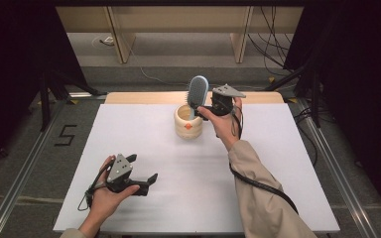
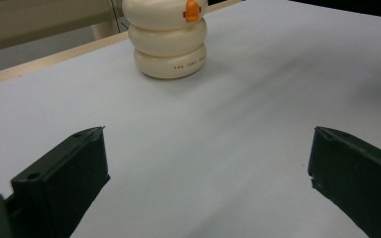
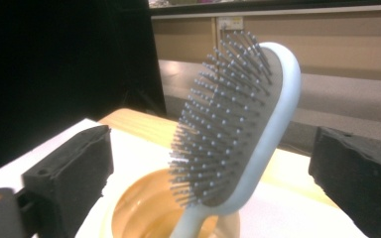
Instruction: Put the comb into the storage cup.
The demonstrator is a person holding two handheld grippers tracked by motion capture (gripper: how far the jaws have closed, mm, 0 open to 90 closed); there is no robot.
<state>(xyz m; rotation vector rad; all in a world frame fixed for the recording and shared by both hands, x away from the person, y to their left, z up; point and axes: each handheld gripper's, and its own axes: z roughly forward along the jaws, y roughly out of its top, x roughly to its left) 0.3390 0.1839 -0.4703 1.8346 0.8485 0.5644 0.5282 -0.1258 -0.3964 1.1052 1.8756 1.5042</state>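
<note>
A hairbrush (image 1: 198, 91) stands handle-down in a cream ringed cup (image 1: 188, 122) at the upper middle of the frame, on a white counter (image 1: 278, 198). The right tongs (image 1: 202, 110) sit just beside the brush, spread wide and gripping nothing. The left tongs (image 1: 148, 182), at lower left, rest wide apart with nothing between them.

A white tabletop (image 1: 144, 148) with a pale wooden strip (image 1: 144, 97) along its far edge stands on a grey floor (image 1: 25, 148) marked with a black number five (image 1: 66, 135), between dark curtains (image 1: 15, 59), with wooden furniture legs (image 1: 121, 47) and loose cables (image 1: 270, 44) behind it.
</note>
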